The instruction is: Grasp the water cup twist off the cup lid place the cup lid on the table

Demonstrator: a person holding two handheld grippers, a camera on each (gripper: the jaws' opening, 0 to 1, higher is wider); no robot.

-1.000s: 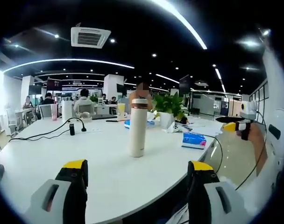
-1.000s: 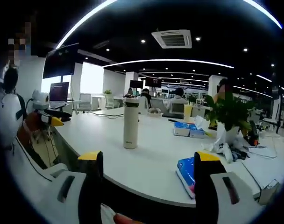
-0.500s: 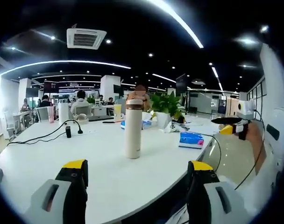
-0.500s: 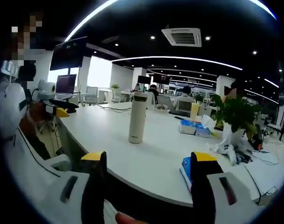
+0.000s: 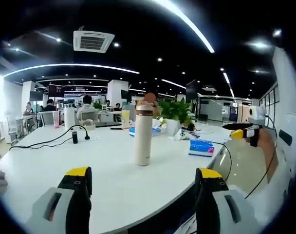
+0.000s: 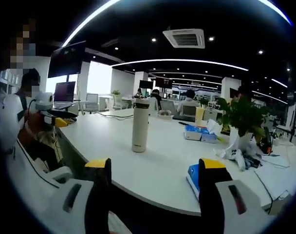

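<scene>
We are working at a big white table, and the tall cream water cup stands upright near its middle, well apart from everything else on it. Its lid, with a brownish band, is on the cup. In the right gripper view the cup sits left of centre, with a blue tissue pack lying close to the table edge in front of us and a potted plant further off to the right.

Neither gripper has reached the cup yet. The left gripper has its jaws spread wide with nothing between them, and the right gripper is just the same.

To do this approach well, we judge that one gripper should come in level and take the body low down, square across it, so the narrow cup does not tip. The other should close on the lid from above or the side. We should keep clear of the black cable on the left and the tissue pack.
</scene>
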